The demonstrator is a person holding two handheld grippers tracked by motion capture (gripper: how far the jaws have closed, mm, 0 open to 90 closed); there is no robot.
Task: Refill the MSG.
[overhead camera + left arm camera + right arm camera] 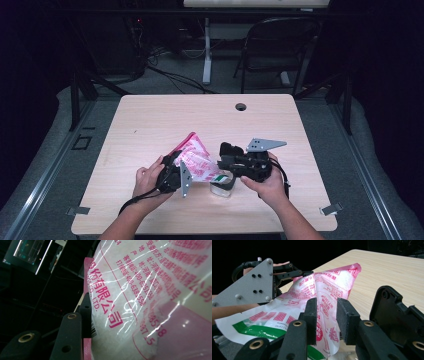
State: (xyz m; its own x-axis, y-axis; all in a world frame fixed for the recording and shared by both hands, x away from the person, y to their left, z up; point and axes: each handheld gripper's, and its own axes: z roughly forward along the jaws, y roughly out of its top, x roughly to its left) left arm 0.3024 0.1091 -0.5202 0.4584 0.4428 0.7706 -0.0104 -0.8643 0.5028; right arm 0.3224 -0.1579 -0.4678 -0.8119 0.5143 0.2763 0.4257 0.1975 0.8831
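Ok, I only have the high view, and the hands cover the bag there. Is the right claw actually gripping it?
Observer: No. The right gripper view shows the right claw open, its jaws apart, with the lower film of the bag hanging between them.
Operator: And the left claw?
Observer: The left claw looks closed on the bag's upper edge, holding it up off the table.
Operator: What's in the bag?
Observer: White granules, visible through the clear film in the left gripper view.
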